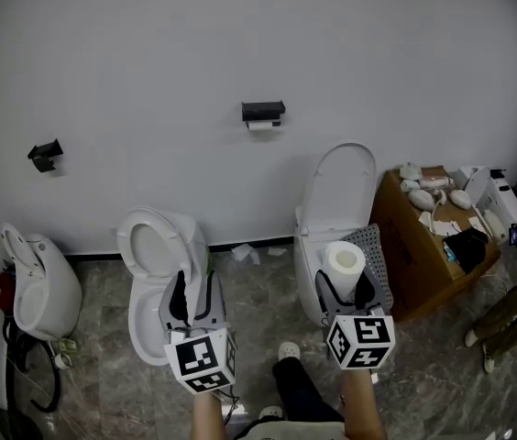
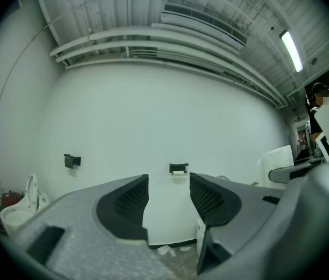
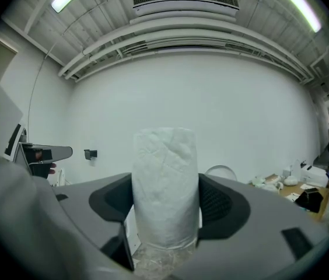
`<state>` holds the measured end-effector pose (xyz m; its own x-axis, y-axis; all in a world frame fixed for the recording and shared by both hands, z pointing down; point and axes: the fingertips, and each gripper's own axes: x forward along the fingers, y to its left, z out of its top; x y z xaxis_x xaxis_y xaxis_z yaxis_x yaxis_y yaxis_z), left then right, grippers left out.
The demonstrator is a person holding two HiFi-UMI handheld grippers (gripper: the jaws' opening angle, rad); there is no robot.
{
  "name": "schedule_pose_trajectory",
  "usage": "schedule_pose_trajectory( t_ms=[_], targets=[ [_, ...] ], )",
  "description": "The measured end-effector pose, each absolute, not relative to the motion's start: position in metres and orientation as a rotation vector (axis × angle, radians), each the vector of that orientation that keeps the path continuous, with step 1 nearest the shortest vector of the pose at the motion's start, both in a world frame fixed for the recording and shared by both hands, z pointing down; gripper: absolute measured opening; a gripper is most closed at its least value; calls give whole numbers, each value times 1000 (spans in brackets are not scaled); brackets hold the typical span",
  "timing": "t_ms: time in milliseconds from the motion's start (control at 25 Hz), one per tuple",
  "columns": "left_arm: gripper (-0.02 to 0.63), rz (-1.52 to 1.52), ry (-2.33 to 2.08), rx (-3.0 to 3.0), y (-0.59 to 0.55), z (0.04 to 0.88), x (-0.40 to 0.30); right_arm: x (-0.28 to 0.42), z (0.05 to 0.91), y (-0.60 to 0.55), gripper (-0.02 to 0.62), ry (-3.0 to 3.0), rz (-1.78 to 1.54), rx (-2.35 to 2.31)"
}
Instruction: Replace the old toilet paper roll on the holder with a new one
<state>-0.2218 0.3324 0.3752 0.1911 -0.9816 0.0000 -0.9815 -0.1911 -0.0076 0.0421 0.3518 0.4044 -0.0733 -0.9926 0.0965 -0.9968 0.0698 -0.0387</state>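
A black holder [image 1: 263, 110] is fixed to the white wall, with a small remnant of white roll [image 1: 260, 126] under it. The left gripper view shows the same holder [image 2: 178, 168] far ahead, between the jaws. My left gripper [image 1: 193, 293] [image 2: 168, 182] is open with nothing in it, level and low over the left toilet. My right gripper [image 1: 345, 287] [image 3: 165, 191] is shut on a full white toilet paper roll [image 1: 344, 260] [image 3: 165, 182]. The roll stands upright between the pads, above the right toilet.
A white toilet [image 1: 151, 248] with its seat open stands at left. A second toilet [image 1: 339, 183] with its lid raised stands at right. A third ceramic piece [image 1: 37, 287] lies far left. A cardboard box [image 1: 421, 255] of clutter is at right. Another black holder [image 1: 45, 154] hangs on the wall.
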Motion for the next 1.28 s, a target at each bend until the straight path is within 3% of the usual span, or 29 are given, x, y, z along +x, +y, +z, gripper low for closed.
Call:
schedule_pose_trajectory(
  t_ms=[1280],
  targets=[
    [202, -40, 2107, -2271, -5, 359, -131, 137, 391, -16, 308, -2404, 142, 1982]
  ],
)
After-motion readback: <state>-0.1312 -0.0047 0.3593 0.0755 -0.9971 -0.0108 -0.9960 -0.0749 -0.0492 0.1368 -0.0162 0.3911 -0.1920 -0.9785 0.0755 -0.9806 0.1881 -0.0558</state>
